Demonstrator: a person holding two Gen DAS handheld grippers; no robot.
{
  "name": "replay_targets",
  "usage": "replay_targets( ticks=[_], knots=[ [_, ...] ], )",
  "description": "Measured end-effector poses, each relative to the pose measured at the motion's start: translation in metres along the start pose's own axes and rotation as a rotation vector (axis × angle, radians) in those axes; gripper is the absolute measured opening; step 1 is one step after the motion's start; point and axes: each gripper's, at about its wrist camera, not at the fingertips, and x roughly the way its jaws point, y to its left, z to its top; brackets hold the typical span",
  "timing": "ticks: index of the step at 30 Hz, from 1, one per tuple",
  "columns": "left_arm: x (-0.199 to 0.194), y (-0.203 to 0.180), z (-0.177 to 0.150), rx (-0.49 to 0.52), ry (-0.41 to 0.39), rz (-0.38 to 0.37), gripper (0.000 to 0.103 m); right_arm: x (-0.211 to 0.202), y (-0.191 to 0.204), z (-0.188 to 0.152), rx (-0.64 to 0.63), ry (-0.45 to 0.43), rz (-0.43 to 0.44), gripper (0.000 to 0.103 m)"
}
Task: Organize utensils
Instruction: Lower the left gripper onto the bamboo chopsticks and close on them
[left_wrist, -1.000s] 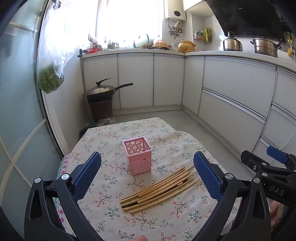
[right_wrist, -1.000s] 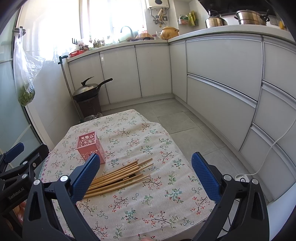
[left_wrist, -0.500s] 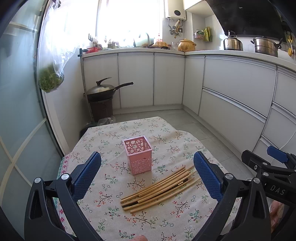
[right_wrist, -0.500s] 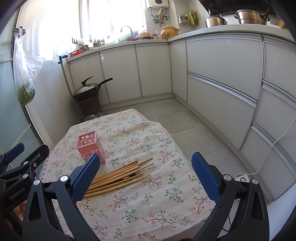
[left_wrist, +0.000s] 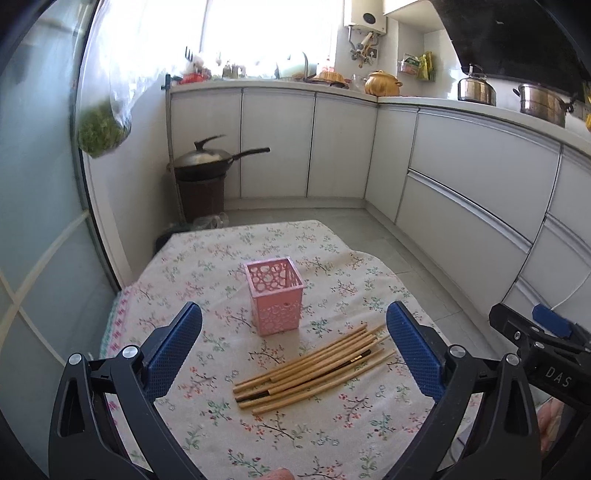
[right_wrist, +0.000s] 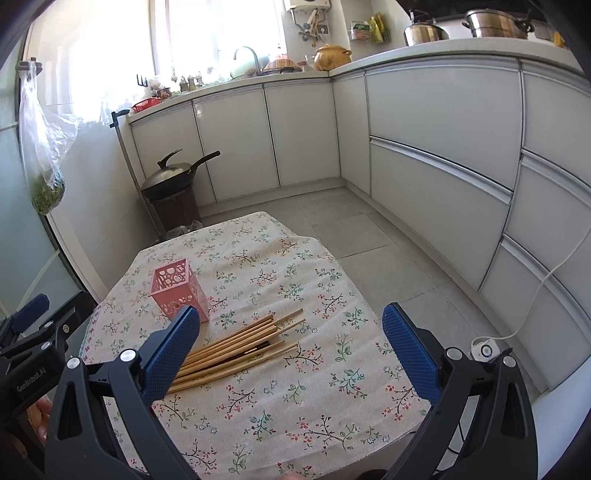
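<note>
Nothing has shifted since the earlier frames: both tools hover where they were, and the objects lie unmoved. Left tool (left_wrist: 293, 343) is spread wide with nothing between its 2 blue, dimple-textured pads, which are carried on black plastic arms; right tool (right_wrist: 291, 341) is equally wide open and empty, built the same way. Each tool shows at the edge of the other's view. Just ahead of them, on the desk (left_wrist: 207, 266), lies a loose bundle of chopsticks (left_wrist: 314, 363), slim round bamboo-coloured sticks fanned slightly at their far ends, with 1 dark stick among them; the overlap makes an exact count impossible, roughly 10. Beyond the bundle, near but apart from it, stands 1 pink holder (left_wrist: 275, 295), a square, upright plastic box, open at the top, its walls pierced with round holes. Covering the desk is a cream cloth printed with small floral sprigs, slightly rumpled at the far end. Around it is a kitchen with a grey tiled floor and glossy white cabinets (right_wrist: 439, 107) in an L shape. On a dark bin by the wall sits 1 lidded wok (left_wrist: 203, 158), and 1 clear bag of greens (left_wrist: 103, 127) hangs on the left.
</note>
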Motion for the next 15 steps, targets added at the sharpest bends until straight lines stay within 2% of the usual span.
replay_targets(
  ticks=[4, 6, 10, 12, 13, 15],
  knots=[
    [0.019, 0.018, 0.003, -0.117, 0.105, -0.081, 0.096, 0.006, -0.034, 0.013, 0.209, 0.087, 0.02, 0.096],
    [0.029, 0.016, 0.004, -0.12, 0.155, -0.123, 0.096, 0.011, -0.052, 0.021, 0.311, 0.134, 0.017, 0.096],
    [0.049, -0.018, 0.002, 0.0, 0.218, -0.227, 0.096, 0.024, -0.083, 0.037, 0.492, 0.199, 0.019, 0.096],
    [0.07, -0.048, -0.003, 0.134, 0.364, -0.282, 0.096, 0.035, -0.094, 0.043, 0.555, 0.238, 0.048, 0.096],
    [0.079, -0.062, -0.005, 0.197, 0.41, -0.281, 0.096, 0.039, -0.098, 0.045, 0.579, 0.251, 0.063, 0.096],
    [0.094, -0.087, -0.005, 0.314, 0.412, -0.226, 0.096, 0.047, -0.109, 0.044, 0.624, 0.264, 0.077, 0.096]
  ],
)
